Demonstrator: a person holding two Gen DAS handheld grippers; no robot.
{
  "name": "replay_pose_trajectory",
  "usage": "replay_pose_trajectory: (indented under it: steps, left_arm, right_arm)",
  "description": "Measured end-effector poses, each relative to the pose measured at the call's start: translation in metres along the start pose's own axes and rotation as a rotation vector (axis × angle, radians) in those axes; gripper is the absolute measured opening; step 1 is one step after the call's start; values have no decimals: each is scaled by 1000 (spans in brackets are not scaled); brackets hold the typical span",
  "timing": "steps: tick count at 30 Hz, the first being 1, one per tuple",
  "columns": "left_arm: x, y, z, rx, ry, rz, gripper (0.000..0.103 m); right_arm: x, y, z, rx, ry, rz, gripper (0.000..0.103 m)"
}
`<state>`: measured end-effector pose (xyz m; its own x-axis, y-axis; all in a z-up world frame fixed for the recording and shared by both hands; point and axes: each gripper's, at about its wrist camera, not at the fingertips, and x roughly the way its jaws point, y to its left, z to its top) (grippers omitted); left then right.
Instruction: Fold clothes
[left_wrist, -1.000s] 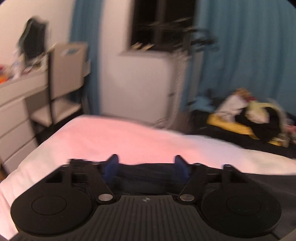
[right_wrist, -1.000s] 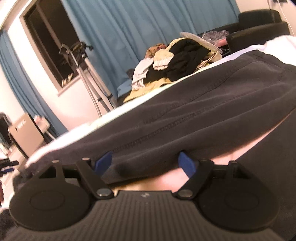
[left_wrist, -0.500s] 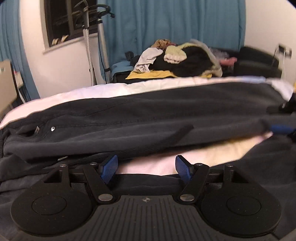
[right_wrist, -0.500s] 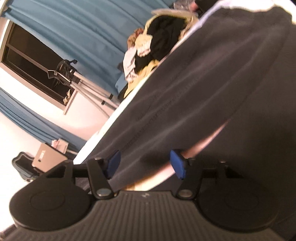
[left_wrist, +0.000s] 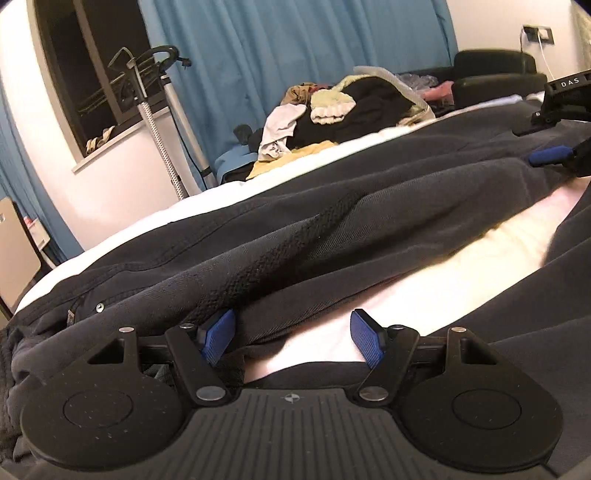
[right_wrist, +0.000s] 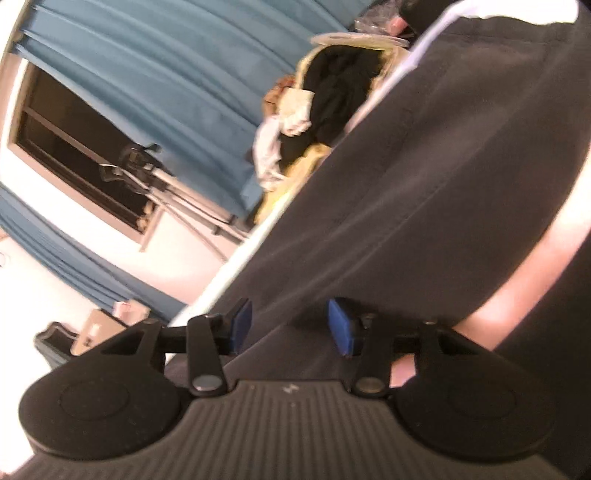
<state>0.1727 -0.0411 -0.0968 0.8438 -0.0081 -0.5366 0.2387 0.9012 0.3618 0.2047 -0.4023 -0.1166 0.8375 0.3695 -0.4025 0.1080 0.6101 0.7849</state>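
Left hand-held gripper (left_wrist: 293, 341): jaws wide apart, holding nothing, low over the dark grey cotton trousers (left_wrist: 332, 206) spread on the white bed (left_wrist: 406, 280) directly ahead. Right hand-held gripper (right_wrist: 286, 325): jaws parted, fabric between them, unclamped. Recommend pinching a single edge at matched points.

Bed with a white cover (left_wrist: 424, 284), seen low from its near edge. A dark grey pair of trousers (left_wrist: 332, 206) lies directly on the cover, stretched lengthwise from near left to far right, its waistband with a metal rivet at the near left. A bare strip of cover shows between the garment's two dark parts. In the right wrist view the same garment (right_wrist: 424, 166) covers most of the bed (right_wrist: 417, 55).
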Motion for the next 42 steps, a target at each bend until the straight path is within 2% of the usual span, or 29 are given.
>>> replay_pose_trajectory:
  steps: [3,5,6,7,10,16,20,26,27,29,30,31,34,37,40,42]
  left_arm:
    - [5,-2,0,17,-24,25,72]
    - [9,-1,-1,4,-15,16,56]
    - [11,0,-2,-2,-11,12,42]
    - [10,2,-1,-10,-14,14,34]
    - [-1,12,2,-77,-41,-7,20]
    - [-30,34,10,-232,-29,-97,16]
    - [-32,40,6,-287,16,-128,15]
    - [-37,34,3,-253,43,-124,15]
    - [-38,35,2,-257,49,-128,15]
    - [-38,36,1,-265,60,-138,15]
    - [-39,37,0,-269,65,-143,15]
    - [-41,38,0,-275,61,-146,15]
    - [-51,44,-1,-288,32,-151,15]
    - [-56,48,-5,-327,44,-173,15]
    - [-60,46,-12,-339,63,-182,15]
    - [-56,41,-15,-331,85,-181,15]
  right_arm:
    - [1,-13,3,74,4,18,47]
    - [-5,-11,5,82,-13,17,50]
    - [-9,-9,6,75,-27,8,55]
    - [-13,-7,7,66,-43,-6,57]
    - [-31,-7,10,69,-119,-64,62]
    - [-81,-27,25,118,-342,-274,73]
    - [-99,-60,33,143,-412,-401,77]
    - [-97,-95,48,138,-437,-408,75]
    - [-93,-98,52,128,-433,-395,74]
    - [-87,-103,58,100,-423,-396,56]
    - [-85,-105,61,92,-420,-406,26]
    - [-85,-108,63,94,-425,-405,5]
    - [-96,-105,63,143,-477,-350,4]
    - [-105,-82,66,62,-508,-362,4]
    - [-106,-73,65,-10,-472,-440,5]
    - [-103,-84,60,-2,-424,-486,5]
